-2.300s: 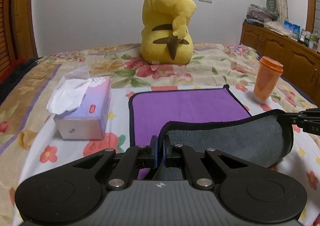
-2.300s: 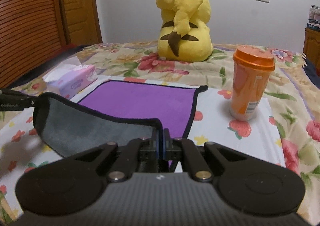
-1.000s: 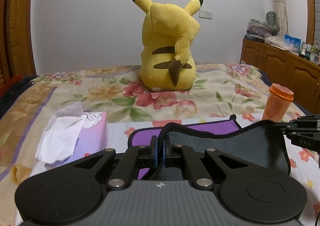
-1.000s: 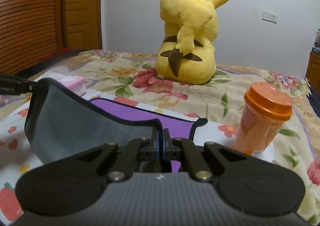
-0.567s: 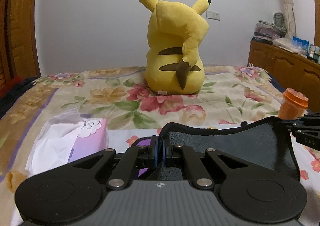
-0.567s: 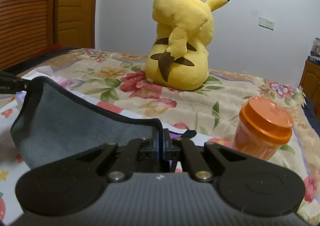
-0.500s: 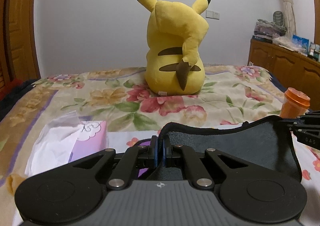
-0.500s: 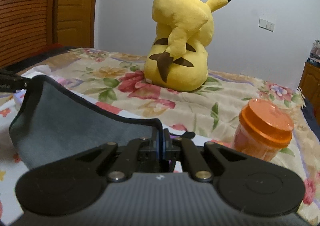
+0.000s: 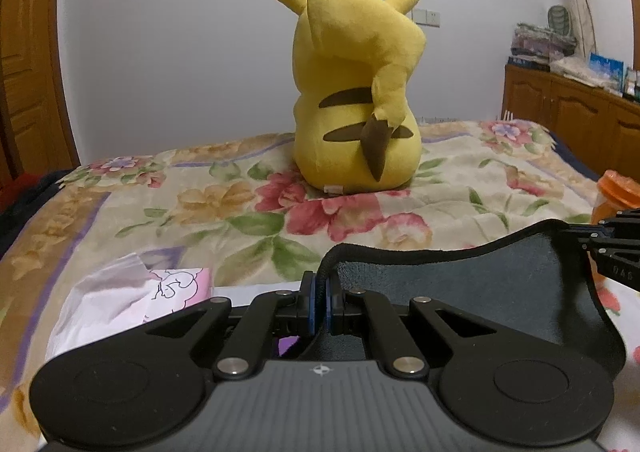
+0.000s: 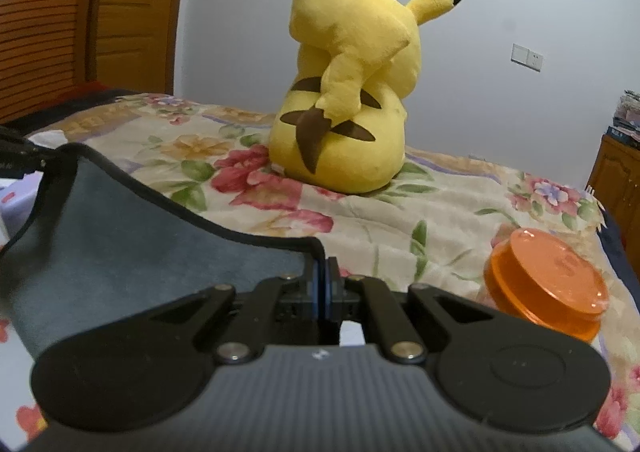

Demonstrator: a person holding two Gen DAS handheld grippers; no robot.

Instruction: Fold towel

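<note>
Left gripper angled slightly downward over the bed, jaws clamped on one corner of the towel. Right gripper likewise pinched tight on the other corner, grey underside sagging between, lifted off the bedspread. Beyond: one yellow plush toy; one orange cup at right; one tissue box at left.

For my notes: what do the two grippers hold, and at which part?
Left gripper and right gripper each pinch a corner of the towel.
</note>
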